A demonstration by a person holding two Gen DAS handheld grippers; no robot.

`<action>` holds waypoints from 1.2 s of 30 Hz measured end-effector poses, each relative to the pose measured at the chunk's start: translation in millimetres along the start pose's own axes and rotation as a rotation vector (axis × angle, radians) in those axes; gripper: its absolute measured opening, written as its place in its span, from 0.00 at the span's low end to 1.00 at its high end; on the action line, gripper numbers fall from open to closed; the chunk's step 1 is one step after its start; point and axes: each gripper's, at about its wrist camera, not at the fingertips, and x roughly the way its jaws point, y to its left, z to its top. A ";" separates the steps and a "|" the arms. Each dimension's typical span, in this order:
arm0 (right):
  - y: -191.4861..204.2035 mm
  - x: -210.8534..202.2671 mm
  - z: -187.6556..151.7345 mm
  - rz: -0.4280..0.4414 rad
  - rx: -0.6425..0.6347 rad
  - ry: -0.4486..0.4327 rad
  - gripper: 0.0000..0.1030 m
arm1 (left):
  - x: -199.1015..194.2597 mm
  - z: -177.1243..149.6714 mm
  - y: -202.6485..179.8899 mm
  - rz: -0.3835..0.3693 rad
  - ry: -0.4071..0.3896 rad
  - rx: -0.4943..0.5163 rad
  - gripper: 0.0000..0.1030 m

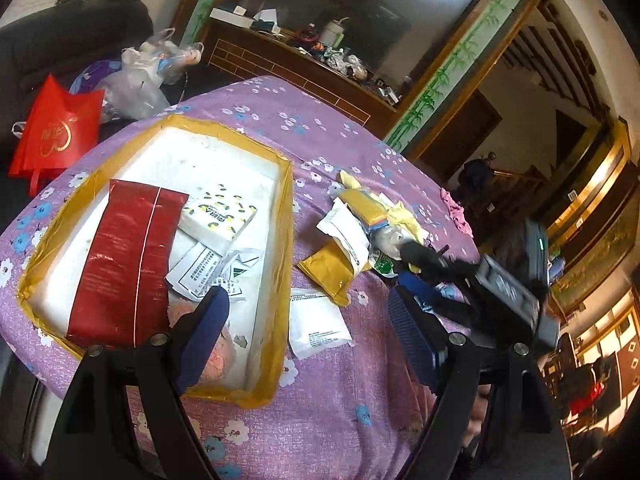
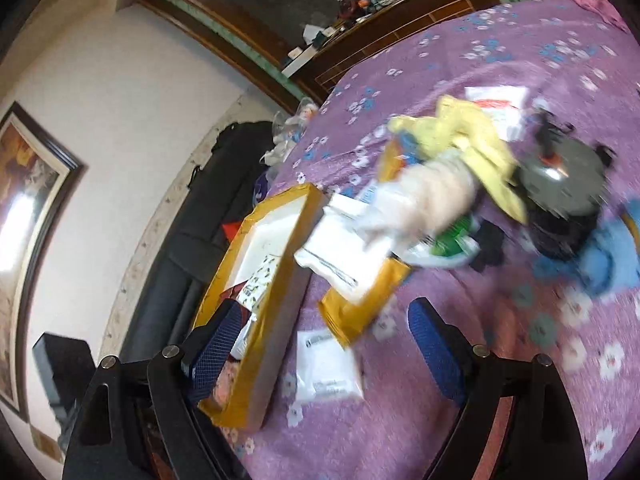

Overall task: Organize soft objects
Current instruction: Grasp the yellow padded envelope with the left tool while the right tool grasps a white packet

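Left claw: my left gripper [image 1: 304,320] is hovering with its blue pads spread wide and nothing between them, one finger over the near end of the tray, the other over the cloth.
Right claw: my right gripper [image 2: 324,344] is likewise gaping and carrying nothing, hanging just right of the tray's near corner; its picture is smeared, so I am reading fine detail from the left wrist view.
White pouch: a small flat white sachet [image 1: 318,326] is lying on the purple floral tablecloth [image 1: 360,400], just right of the tray wall and nearest both claws. I am judging it light, limp and slick, so I would be pinching it at a sealed edge, not the flat face.
Pile: further right, a gold padded mailer [image 1: 328,276], a white envelope [image 1: 346,232], a yellow cloth [image 1: 404,216] and a green-printed bag [image 1: 384,264] are overlapping each other. They look soft and floppy; lifting one is likely to be dragging its neighbours.
Tray: the foam tray with yellow-taped rim [image 1: 286,216] is sitting at the left of the table.
Tray contents: a long red foil pouch [image 1: 124,260] is lying along its left side, a white tissue pack with green specks [image 1: 220,218] beside it further back, printed white sachets [image 1: 208,268] in the middle, and something pink [image 1: 216,356] at the near end, partly hidden.
Remaining: I am judging the sorting partway done, the pile being outside the tray.
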 end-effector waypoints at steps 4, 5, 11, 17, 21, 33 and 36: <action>41.3 17.1 23.1 -0.088 -0.158 0.017 0.84 | -2.8 -2.7 0.5 0.011 -0.004 0.023 0.79; 55.9 26.1 29.8 -0.132 -0.251 0.030 0.84 | -3.9 -2.7 2.5 0.002 -0.006 0.017 0.79; 68.0 91.6 33.4 -0.358 -0.484 0.115 0.84 | -6.2 -3.9 10.3 -0.015 -0.010 0.015 0.79; 61.0 100.2 31.1 -0.366 -0.442 0.103 0.64 | -2.1 -5.9 10.3 -0.024 0.011 0.032 0.79; 55.5 90.5 31.4 -0.346 -0.415 0.096 0.48 | 1.2 -7.5 -1.9 -0.026 0.021 0.083 0.79; 28.3 -20.8 -1.4 -0.038 -0.313 -0.170 0.47 | 55.8 -12.7 -59.6 -0.003 0.181 0.296 0.79; -3.7 -32.3 -3.9 0.057 -0.204 -0.220 0.47 | 84.3 0.7 -79.9 0.037 0.220 0.414 0.79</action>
